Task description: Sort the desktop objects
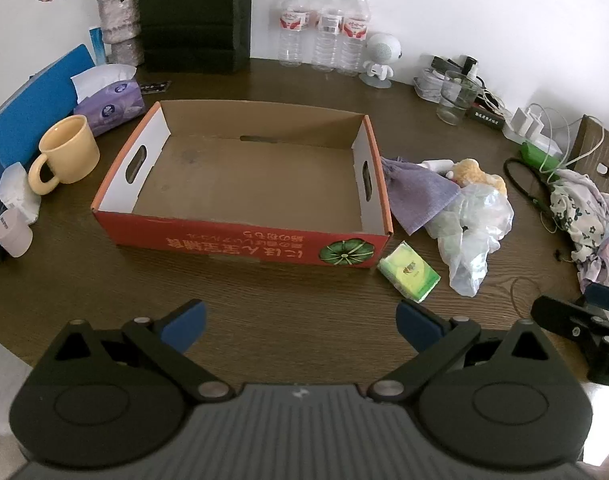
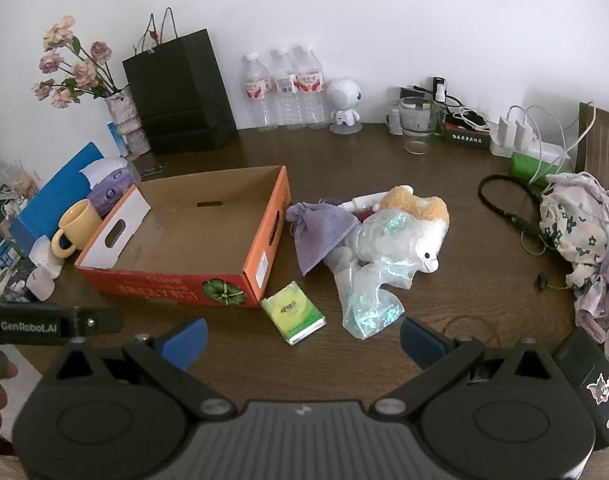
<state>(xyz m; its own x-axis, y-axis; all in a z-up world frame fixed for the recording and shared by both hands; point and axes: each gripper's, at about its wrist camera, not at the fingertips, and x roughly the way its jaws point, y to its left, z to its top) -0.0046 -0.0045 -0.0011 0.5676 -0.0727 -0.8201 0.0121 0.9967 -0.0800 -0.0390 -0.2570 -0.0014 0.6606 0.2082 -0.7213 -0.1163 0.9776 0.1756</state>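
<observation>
Three water bottles lined the wall beside a white robot figurine. A black paper bag stood near a flower vase.

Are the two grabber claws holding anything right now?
No. The left gripper and the right gripper are both wide open with nothing between their blue fingers, hovering above the table.

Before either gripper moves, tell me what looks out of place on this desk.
Right of the empty cardboard box, a heap: a plush toy lying on its side, half under a crumpled plastic bag, beside a purple drawstring pouch. A green tissue pack lies askew at the box's corner. Nothing looks spilled.
</observation>
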